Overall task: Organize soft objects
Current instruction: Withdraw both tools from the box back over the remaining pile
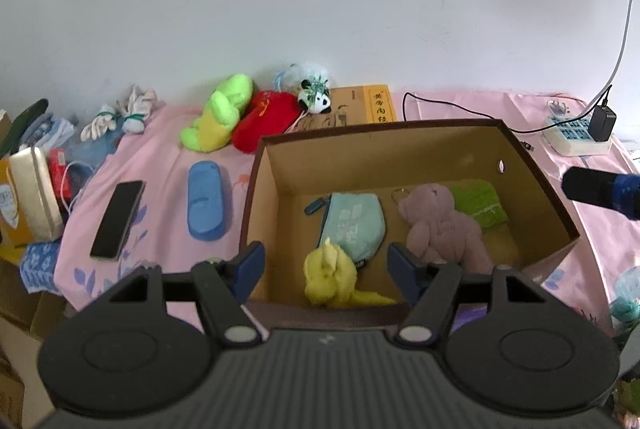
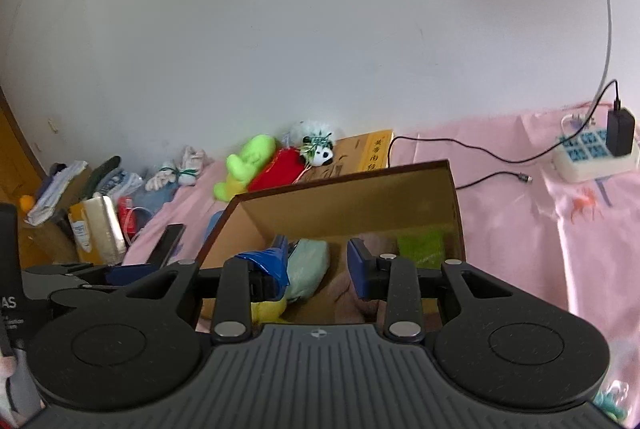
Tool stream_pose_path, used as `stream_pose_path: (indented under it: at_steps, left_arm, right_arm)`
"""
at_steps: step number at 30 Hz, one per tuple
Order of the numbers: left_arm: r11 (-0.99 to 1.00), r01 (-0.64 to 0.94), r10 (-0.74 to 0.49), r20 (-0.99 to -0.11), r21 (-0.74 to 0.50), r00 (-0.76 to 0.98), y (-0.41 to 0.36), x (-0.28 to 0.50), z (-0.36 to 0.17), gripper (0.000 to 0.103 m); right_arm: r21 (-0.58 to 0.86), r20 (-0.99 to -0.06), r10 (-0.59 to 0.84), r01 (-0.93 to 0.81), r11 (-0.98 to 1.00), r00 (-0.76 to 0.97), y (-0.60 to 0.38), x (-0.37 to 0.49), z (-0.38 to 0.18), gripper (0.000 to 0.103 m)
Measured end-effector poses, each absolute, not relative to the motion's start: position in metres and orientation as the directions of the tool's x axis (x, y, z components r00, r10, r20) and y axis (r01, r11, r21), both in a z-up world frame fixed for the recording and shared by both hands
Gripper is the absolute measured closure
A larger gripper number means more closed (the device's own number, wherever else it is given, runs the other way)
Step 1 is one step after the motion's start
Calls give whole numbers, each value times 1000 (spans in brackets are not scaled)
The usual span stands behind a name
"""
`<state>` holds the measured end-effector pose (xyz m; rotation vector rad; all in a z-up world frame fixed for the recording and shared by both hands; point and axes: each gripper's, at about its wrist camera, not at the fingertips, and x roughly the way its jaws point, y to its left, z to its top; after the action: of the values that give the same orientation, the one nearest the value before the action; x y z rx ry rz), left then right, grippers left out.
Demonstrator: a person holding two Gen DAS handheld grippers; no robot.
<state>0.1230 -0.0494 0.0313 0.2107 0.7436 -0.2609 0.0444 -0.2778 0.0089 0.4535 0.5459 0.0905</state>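
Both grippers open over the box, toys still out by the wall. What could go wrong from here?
1. The left gripper hangs open right above the yellow plush already in the box; closing now would likely pull it back out.
2. The red plush and green plush lie touching, so one grasp may drag both.
3. The phone beside the blue slipper could get nudged.

An open cardboard box holds a yellow plush, teal pouch, pink bear and green cloth. Outside lie a blue slipper, green plush, red plush and panda by the wall.
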Motion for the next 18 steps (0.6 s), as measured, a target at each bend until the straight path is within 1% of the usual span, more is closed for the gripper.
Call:
stream_pose_path:
  at_steps: [8,18]
  left_arm:
    - [953,291,-140,-718,90,682,-54,94,20,34]
    - [958,272,-108,-764,91,636,-63,64,-1,33]
  right_arm:
    - [505,-486,260,25,863,835,-294,11,-4,88]
    - [512,-505,312,-11,859,805,-293,-22,-19,87]
